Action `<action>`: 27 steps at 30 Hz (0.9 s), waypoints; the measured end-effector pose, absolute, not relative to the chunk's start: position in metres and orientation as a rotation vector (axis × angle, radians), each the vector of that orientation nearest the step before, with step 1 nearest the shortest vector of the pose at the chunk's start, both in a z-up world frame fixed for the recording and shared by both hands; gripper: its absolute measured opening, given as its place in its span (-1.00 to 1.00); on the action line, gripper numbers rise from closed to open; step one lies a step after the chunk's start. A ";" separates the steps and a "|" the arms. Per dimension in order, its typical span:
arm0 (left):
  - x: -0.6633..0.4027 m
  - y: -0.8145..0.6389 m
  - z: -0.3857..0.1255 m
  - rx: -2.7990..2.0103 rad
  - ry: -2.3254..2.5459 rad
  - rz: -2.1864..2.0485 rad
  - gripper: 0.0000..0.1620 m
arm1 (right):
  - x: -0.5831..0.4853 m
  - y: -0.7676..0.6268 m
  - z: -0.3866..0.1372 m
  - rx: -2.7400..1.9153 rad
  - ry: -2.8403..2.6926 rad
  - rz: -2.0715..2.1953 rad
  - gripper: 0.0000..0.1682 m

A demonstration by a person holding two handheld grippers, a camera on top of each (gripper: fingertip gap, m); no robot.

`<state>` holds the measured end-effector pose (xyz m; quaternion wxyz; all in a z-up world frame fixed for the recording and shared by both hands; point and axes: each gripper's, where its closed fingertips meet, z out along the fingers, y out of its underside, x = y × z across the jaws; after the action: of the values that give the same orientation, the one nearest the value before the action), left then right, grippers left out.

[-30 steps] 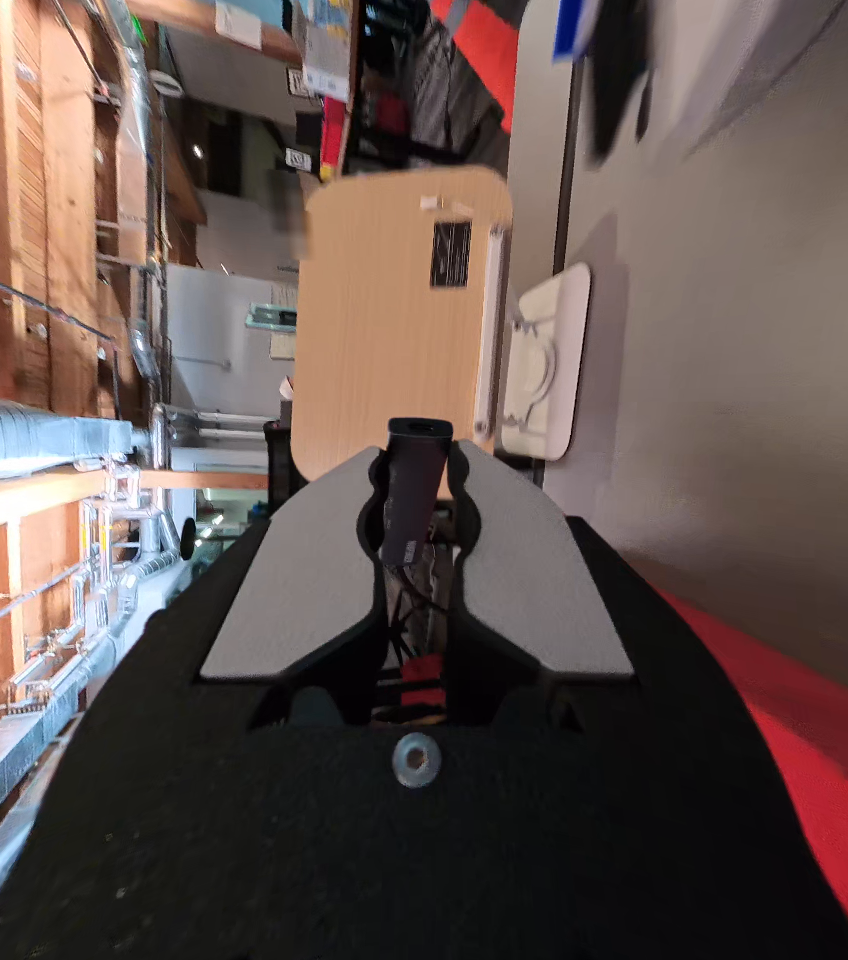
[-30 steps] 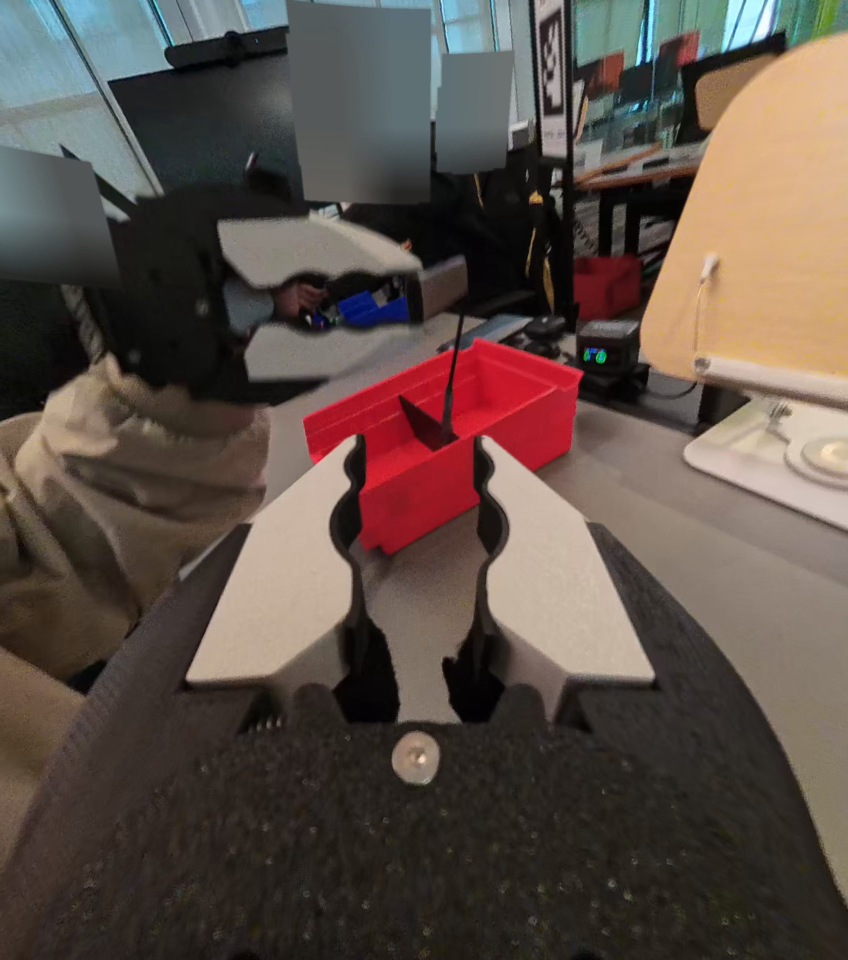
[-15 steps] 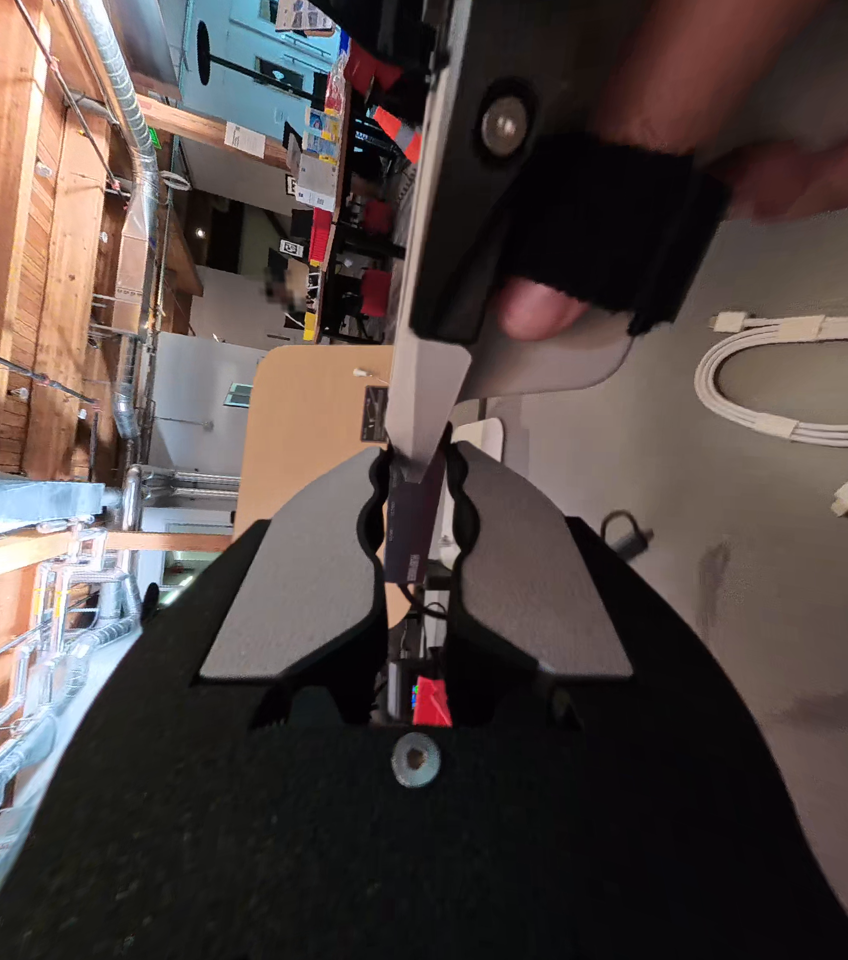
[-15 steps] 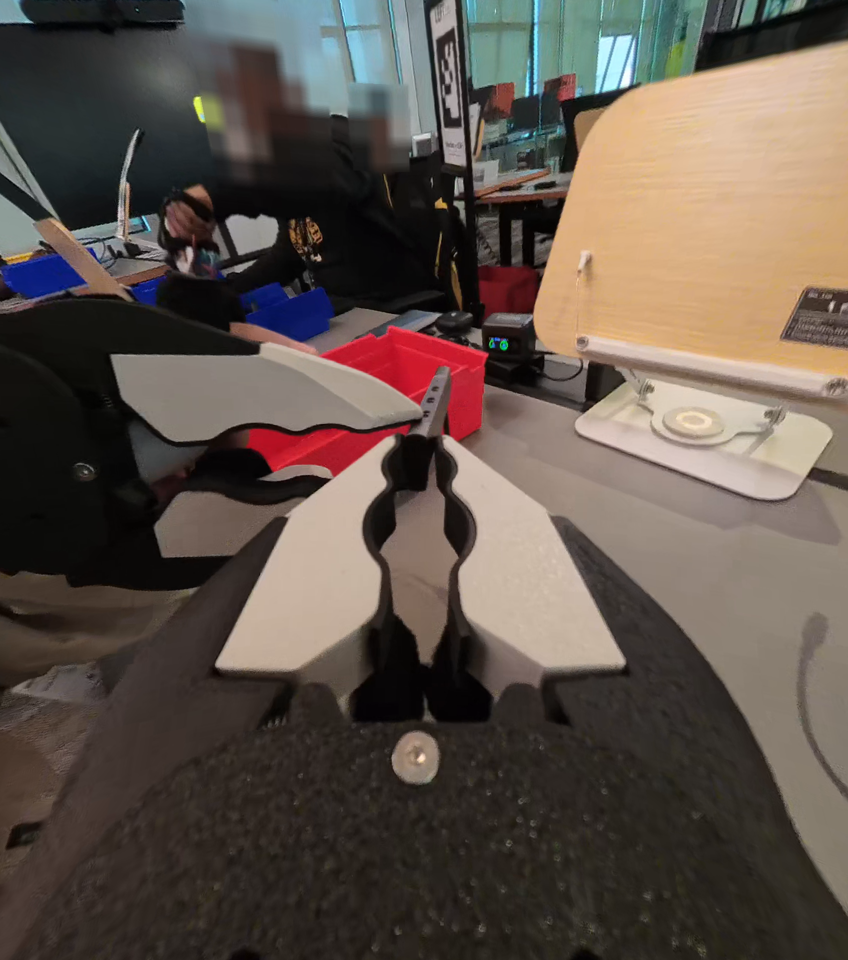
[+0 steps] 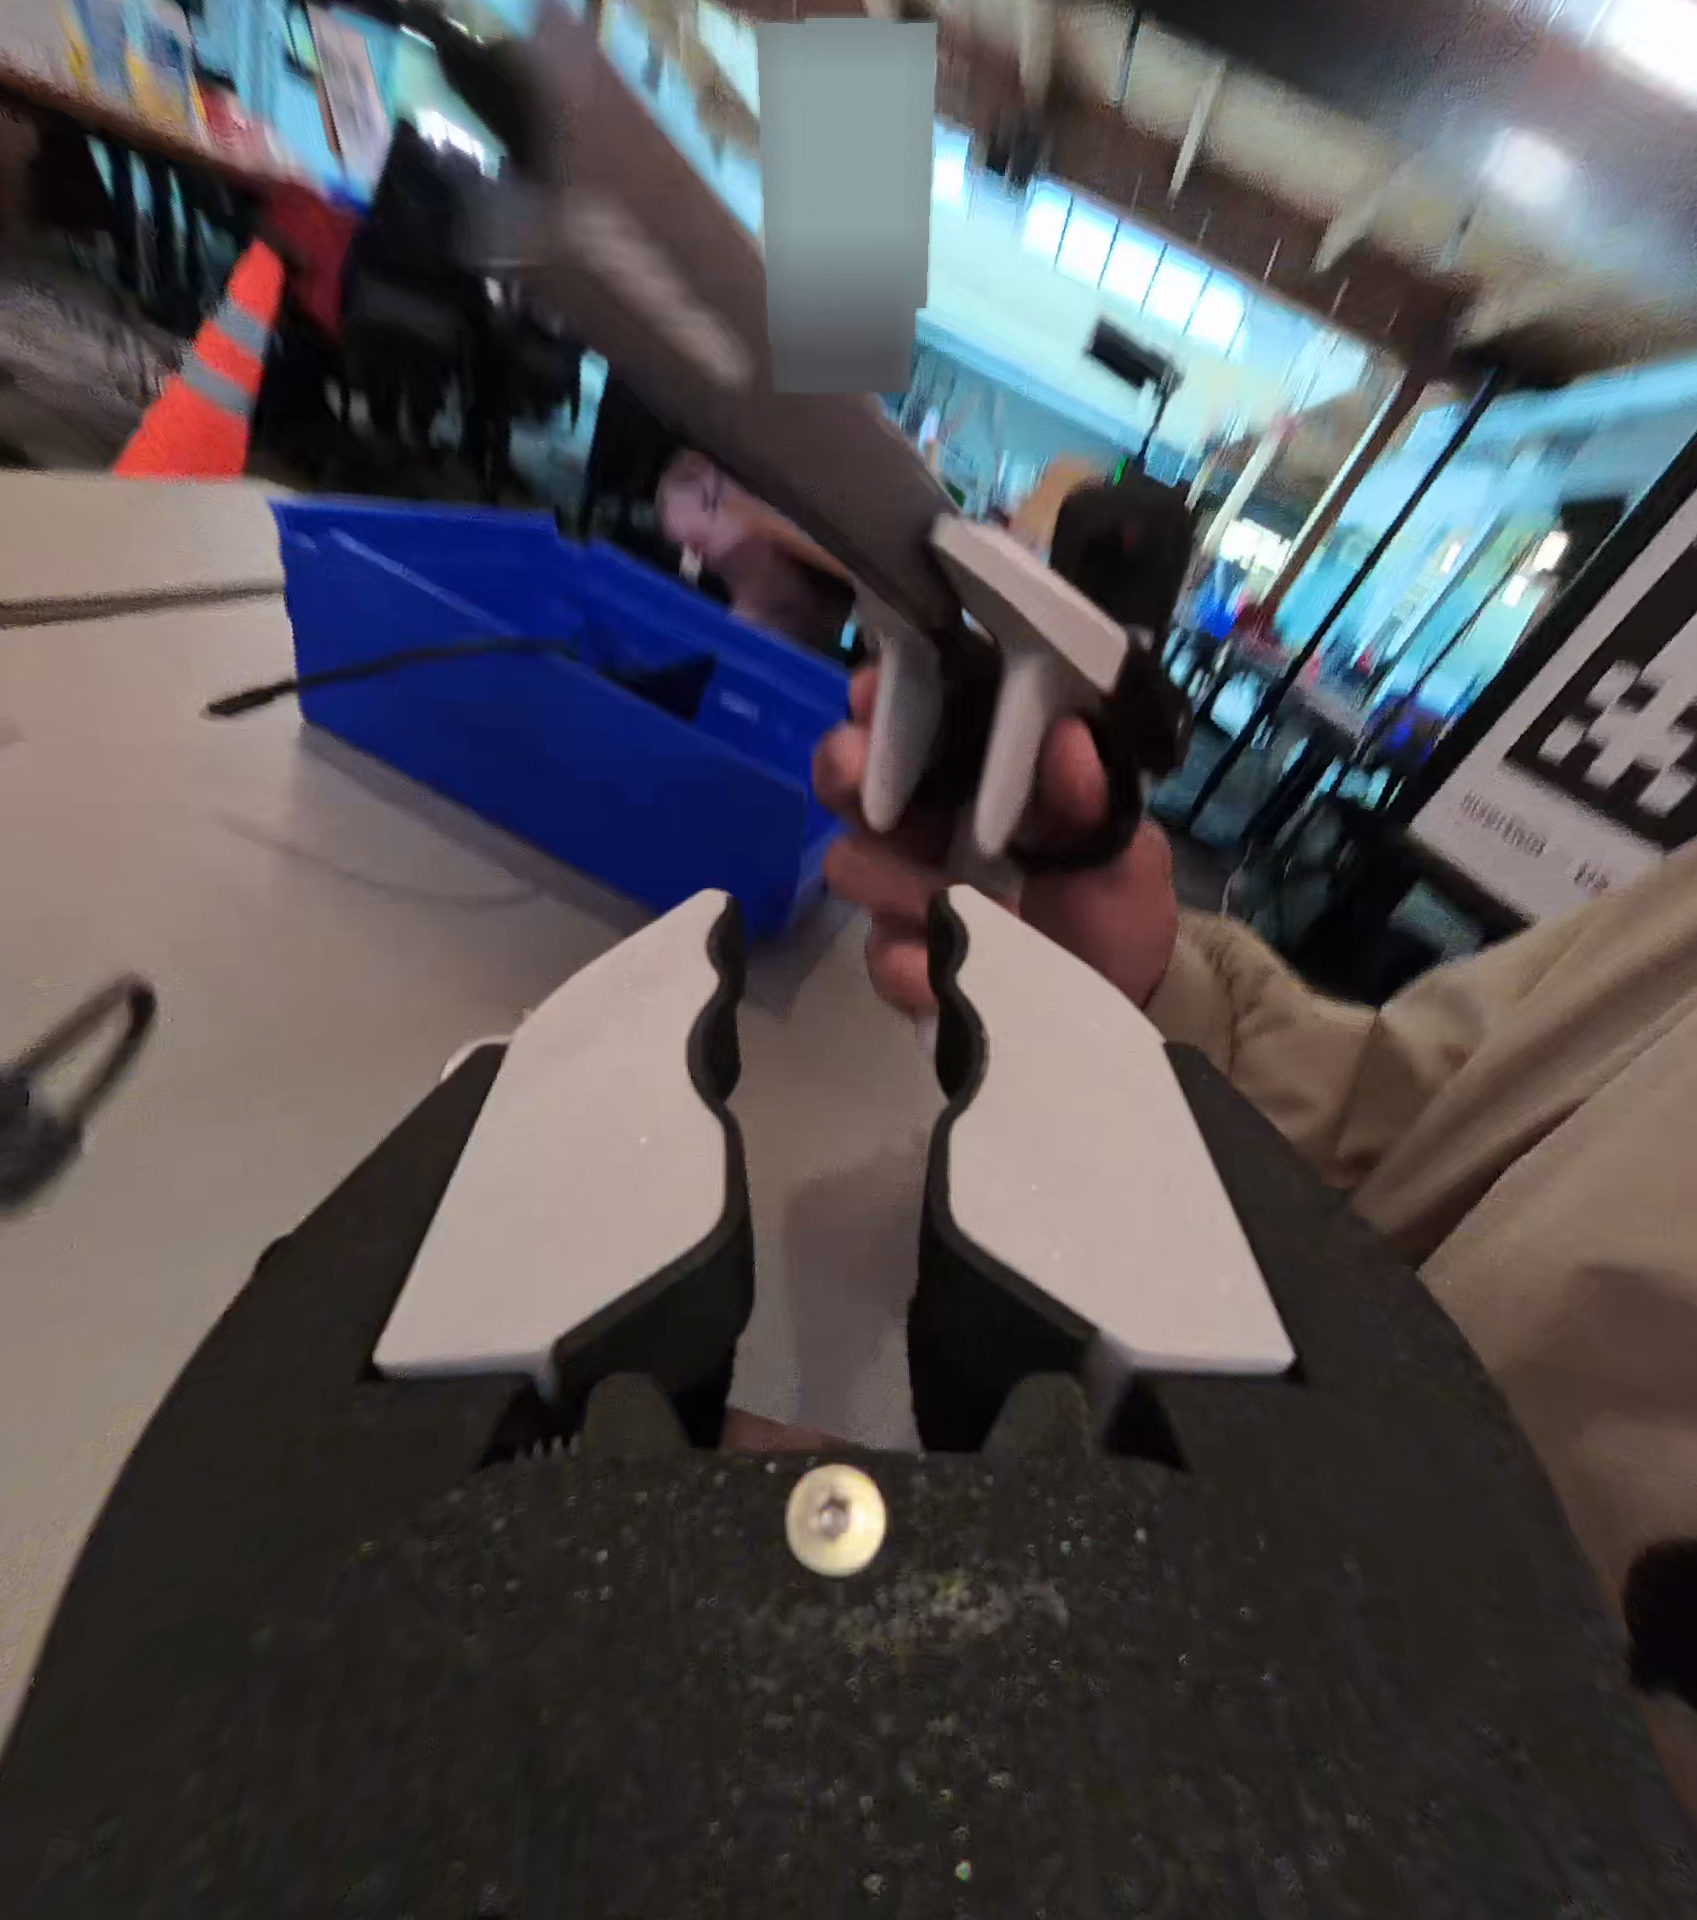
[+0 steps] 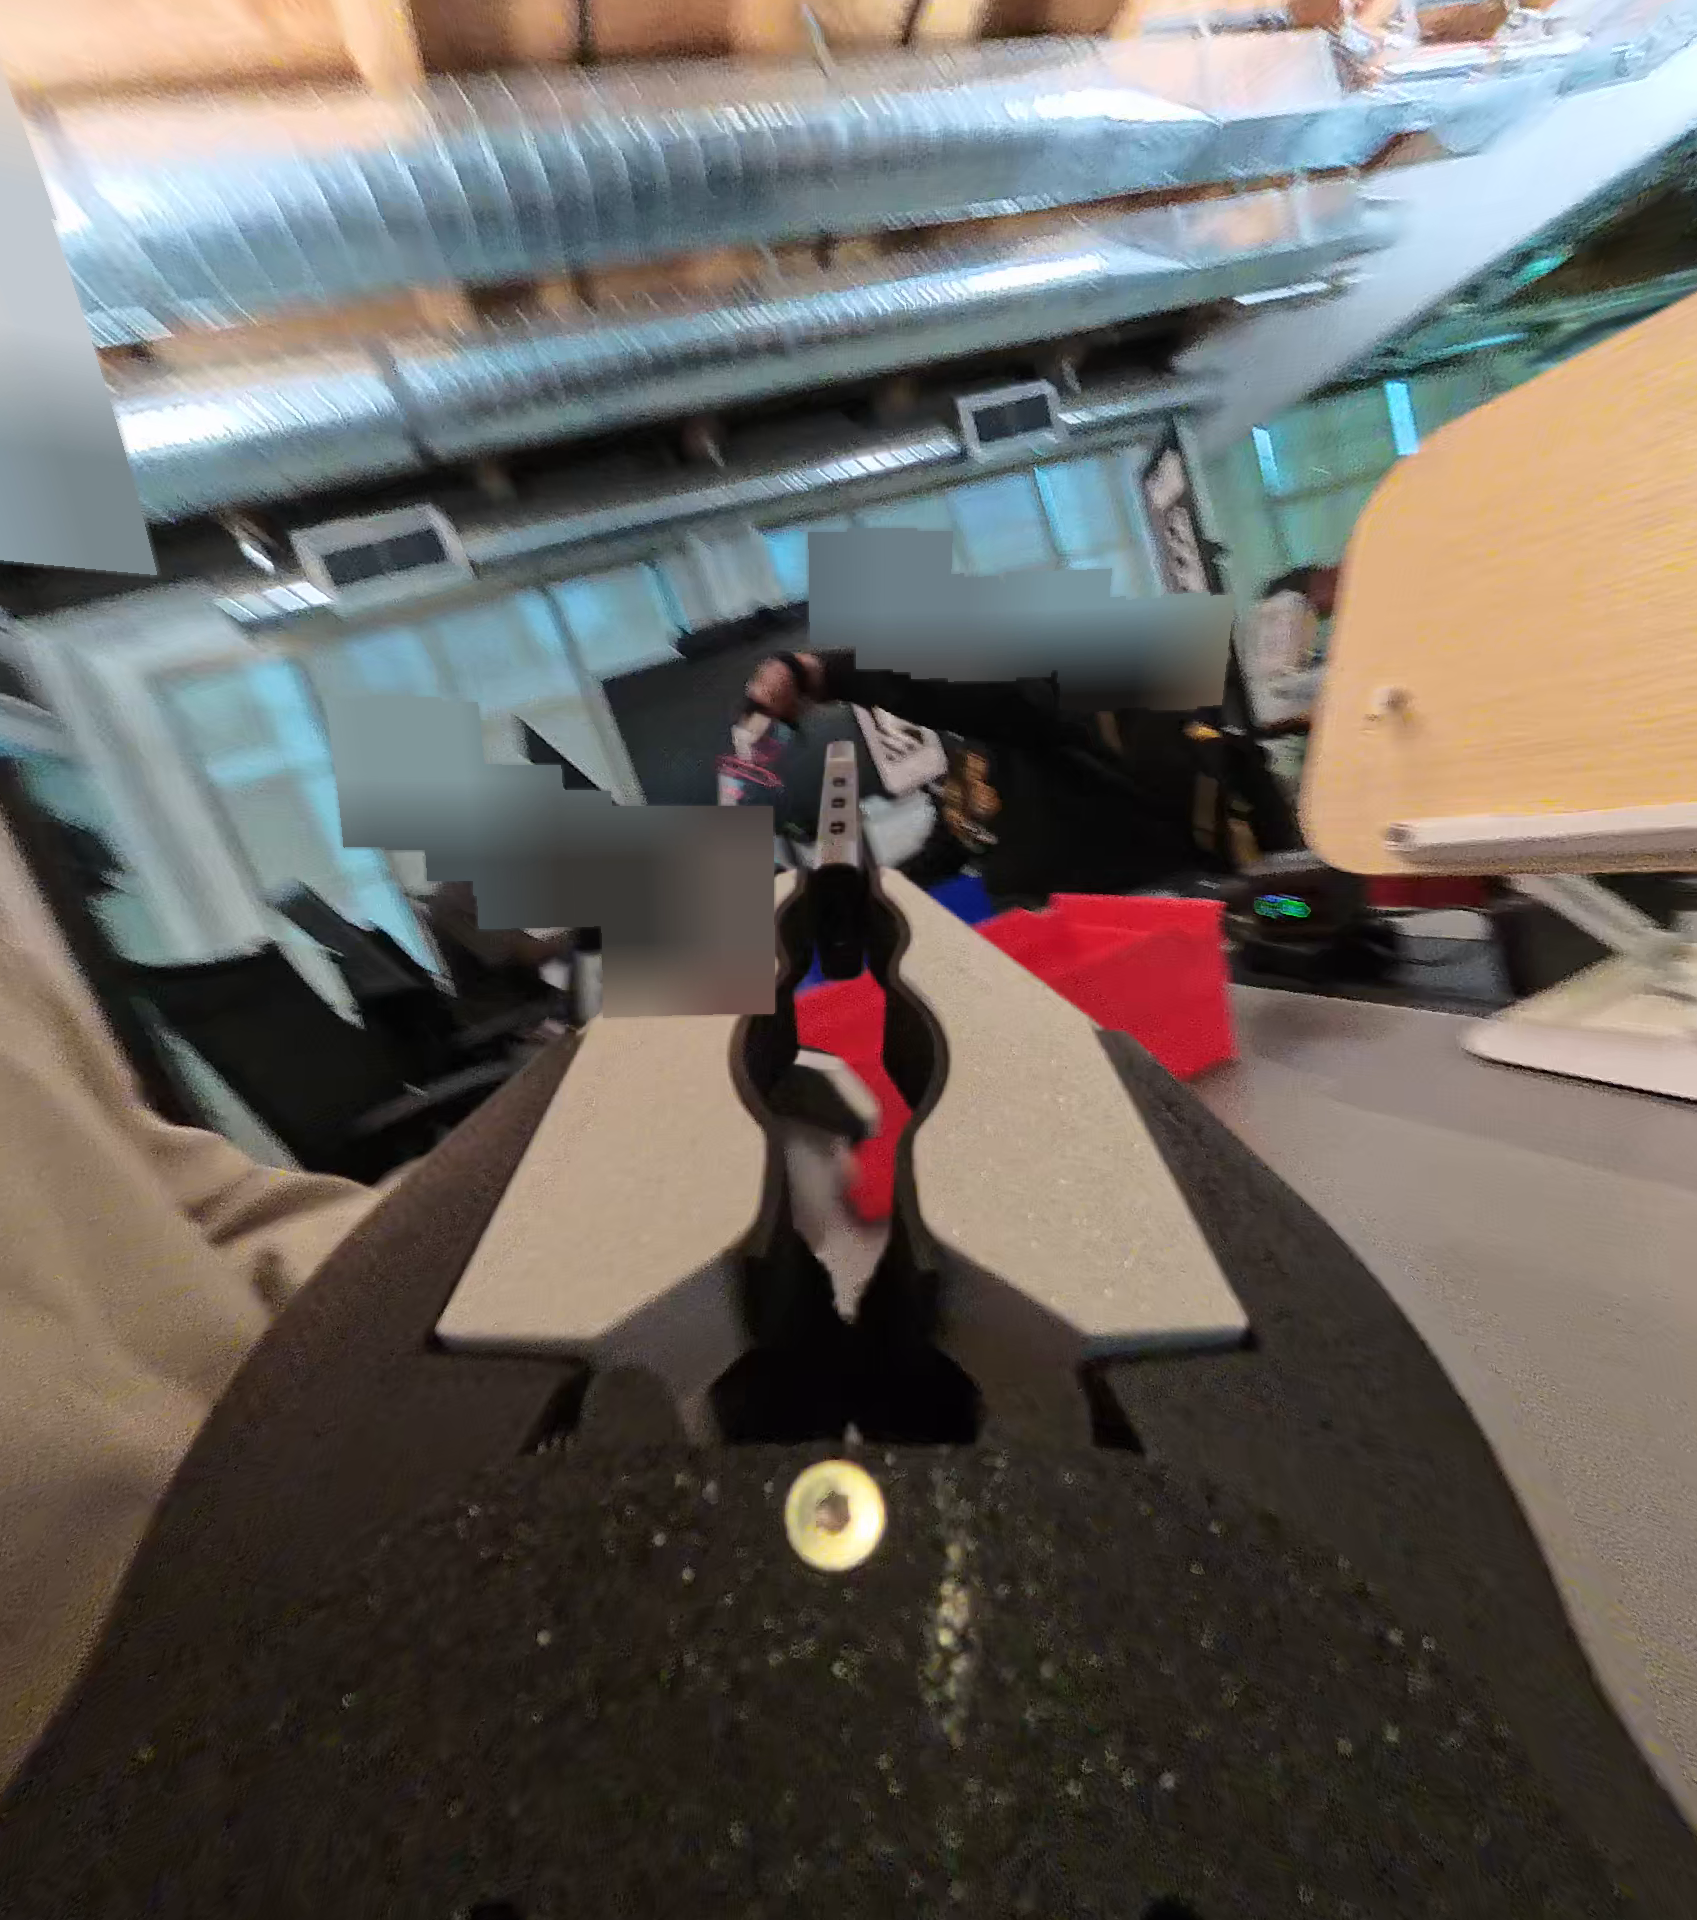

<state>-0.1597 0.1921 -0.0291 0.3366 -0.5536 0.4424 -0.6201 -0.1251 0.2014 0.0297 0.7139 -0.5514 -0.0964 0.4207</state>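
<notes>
Both views bright w/ window daylight, heavy motion blur in bkgd, fisheye-warped edges.

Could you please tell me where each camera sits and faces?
Left wrist view: on the open left tongs, facing across the grey table to a blue bin; a hand and beige sleeve show.
Right wrist view: on the right tongs, shut on a slim device, tilted up toward ceiling ducts; sleeve at left.
Shared: sleeve, table.

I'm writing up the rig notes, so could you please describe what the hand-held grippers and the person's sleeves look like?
Each hand-held gripper, left and right, has two flat light-grey fingers with wavy black-lined inner edges, on a black grainy body with a silver screw. The sleeve is beige; a black strap wraps the hand.
</notes>
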 end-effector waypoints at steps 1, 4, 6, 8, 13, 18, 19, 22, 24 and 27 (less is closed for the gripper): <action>-0.160 0.198 -0.025 -1.408 1.087 -1.643 -0.56 | -0.130 0.198 0.031 -1.189 -0.220 1.014 -0.91; -0.162 0.196 -0.011 -1.293 1.061 -1.725 -0.55 | -0.146 0.196 0.022 -1.177 -0.245 1.131 -0.91; -0.164 0.190 -0.003 -1.241 1.092 -1.759 -0.52 | -0.160 0.193 0.012 -1.198 -0.292 1.213 -0.91; -0.167 0.190 0.003 -1.204 1.095 -1.771 -0.57 | -0.168 0.192 0.008 -1.207 -0.317 1.230 -0.91; -0.176 0.188 0.005 -1.177 1.129 -1.788 -0.77 | -0.176 0.188 0.000 -1.251 -0.406 1.231 -0.91; -0.180 0.188 0.000 -1.194 1.178 -1.790 -0.88 | -0.180 0.188 -0.007 -1.279 -0.437 1.211 -0.91; -0.180 0.187 -0.001 -1.183 1.200 -1.766 -0.88 | -0.181 0.188 -0.008 -1.288 -0.448 1.210 -0.91; -0.181 0.186 -0.006 -1.168 1.260 -1.698 -0.88 | -0.182 0.187 -0.013 -1.317 -0.482 1.190 -0.91; -0.182 0.184 -0.010 -1.168 1.297 -1.676 -0.87 | -0.182 0.186 -0.017 -1.339 -0.521 1.175 -0.90; -0.182 0.188 -0.021 -1.209 1.353 -1.552 -0.88 | -0.181 0.191 -0.029 -1.422 -0.532 1.143 -0.88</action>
<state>-0.1823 0.1875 -0.0213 0.3682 -0.4710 0.5267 -0.6043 -0.1812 0.1911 -0.0294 0.5814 -0.6087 -0.2276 0.4895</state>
